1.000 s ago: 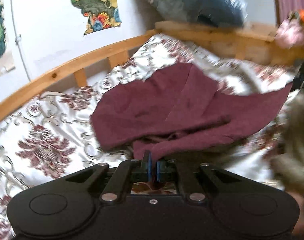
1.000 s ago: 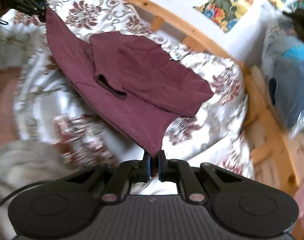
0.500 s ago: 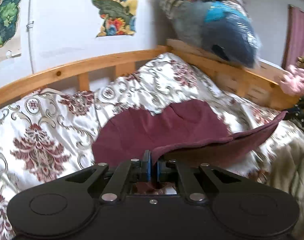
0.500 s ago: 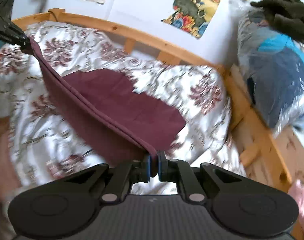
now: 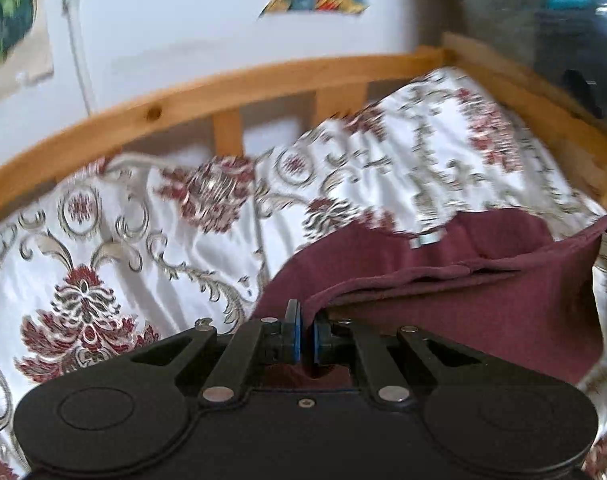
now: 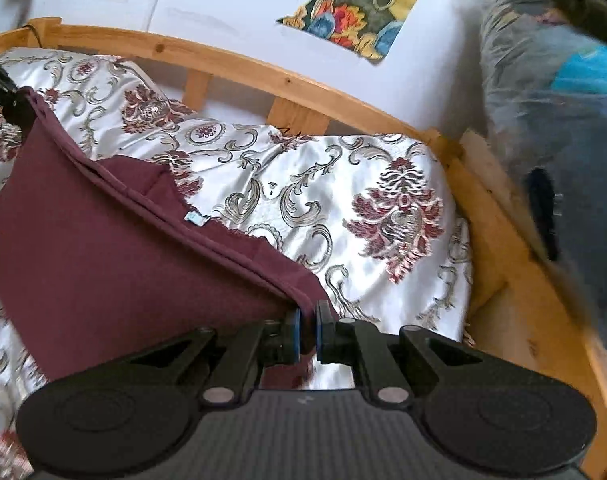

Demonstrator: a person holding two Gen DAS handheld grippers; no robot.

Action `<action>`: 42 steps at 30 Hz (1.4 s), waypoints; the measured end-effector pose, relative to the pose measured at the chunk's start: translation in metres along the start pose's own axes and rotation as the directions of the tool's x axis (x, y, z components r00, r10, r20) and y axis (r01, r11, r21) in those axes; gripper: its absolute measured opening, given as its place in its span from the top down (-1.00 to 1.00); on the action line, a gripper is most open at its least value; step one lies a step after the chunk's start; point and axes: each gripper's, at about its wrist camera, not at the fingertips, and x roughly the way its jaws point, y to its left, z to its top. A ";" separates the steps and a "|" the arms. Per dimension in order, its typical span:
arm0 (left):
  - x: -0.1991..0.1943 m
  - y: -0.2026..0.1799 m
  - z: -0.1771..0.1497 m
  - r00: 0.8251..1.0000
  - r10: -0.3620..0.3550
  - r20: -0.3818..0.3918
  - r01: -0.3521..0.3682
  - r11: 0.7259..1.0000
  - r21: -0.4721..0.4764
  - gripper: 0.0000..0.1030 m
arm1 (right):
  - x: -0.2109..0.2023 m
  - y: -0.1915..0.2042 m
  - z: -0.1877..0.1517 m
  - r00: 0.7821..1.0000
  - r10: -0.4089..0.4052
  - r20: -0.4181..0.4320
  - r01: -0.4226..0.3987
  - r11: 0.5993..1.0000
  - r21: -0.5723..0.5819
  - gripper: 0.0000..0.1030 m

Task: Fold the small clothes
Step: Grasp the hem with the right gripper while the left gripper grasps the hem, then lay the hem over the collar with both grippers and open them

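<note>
A maroon garment (image 5: 475, 300) hangs stretched between my two grippers above the bed. My left gripper (image 5: 303, 336) is shut on one corner of it. My right gripper (image 6: 307, 334) is shut on the opposite corner; the garment (image 6: 103, 264) runs from there up to the left gripper (image 6: 3, 96) at the far left of the right wrist view. A small pale label (image 6: 195, 219) shows on its folded hem. The far part of the cloth drapes down onto the bedspread.
The bed has a white satin bedspread (image 5: 143, 240) with maroon floral patterns and a wooden rail (image 6: 239, 68) along the wall. A plastic-wrapped bundle (image 6: 555, 100) sits on the headboard at right. Posters (image 6: 355, 4) hang on the wall.
Both grippers have lifted the garment and carried it toward the wall side; its hem is now taut between them, and less of the cloth lies flat on the bed.
</note>
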 end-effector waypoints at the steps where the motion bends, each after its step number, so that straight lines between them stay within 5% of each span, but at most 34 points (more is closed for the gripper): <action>1: 0.009 0.003 0.002 1.000 0.004 -0.015 -0.004 1.000 -0.011 0.89 | 0.013 -0.001 0.003 1.000 0.004 -0.004 -0.004 1.000 0.000 0.83; 17: 0.111 0.018 0.005 0.987 0.024 -0.162 -0.048 0.989 -0.143 0.75 | 0.112 -0.015 0.003 0.991 0.067 -0.115 -0.050 0.989 0.139 0.74; 21: 0.114 0.023 0.002 0.984 0.036 -0.173 -0.071 0.978 -0.198 0.32 | 0.113 -0.021 -0.004 0.993 0.059 -0.101 -0.038 0.980 0.194 0.36; 25: 0.103 0.028 -0.001 0.991 0.034 -0.127 -0.066 0.965 -0.254 -0.56 | 0.103 -0.023 -0.012 0.996 0.035 -0.080 -0.016 0.974 0.226 -0.10; 28: 0.086 0.029 -0.006 0.994 0.086 -0.064 -0.100 0.955 -0.278 -0.84 | 0.088 -0.018 -0.022 0.999 0.008 -0.048 0.004 0.971 0.239 -0.47; 34: 0.053 0.026 -0.035 0.993 0.117 -0.002 -0.112 0.948 -0.299 -0.98 | 0.049 0.006 -0.050 0.999 -0.036 0.007 0.032 0.958 0.286 -0.94; 42: 0.012 -0.001 -0.097 0.987 0.146 0.061 -0.125 0.957 -0.260 -0.98 | 0.012 0.042 -0.071 0.994 -0.094 0.059 0.063 0.917 0.394 -1.00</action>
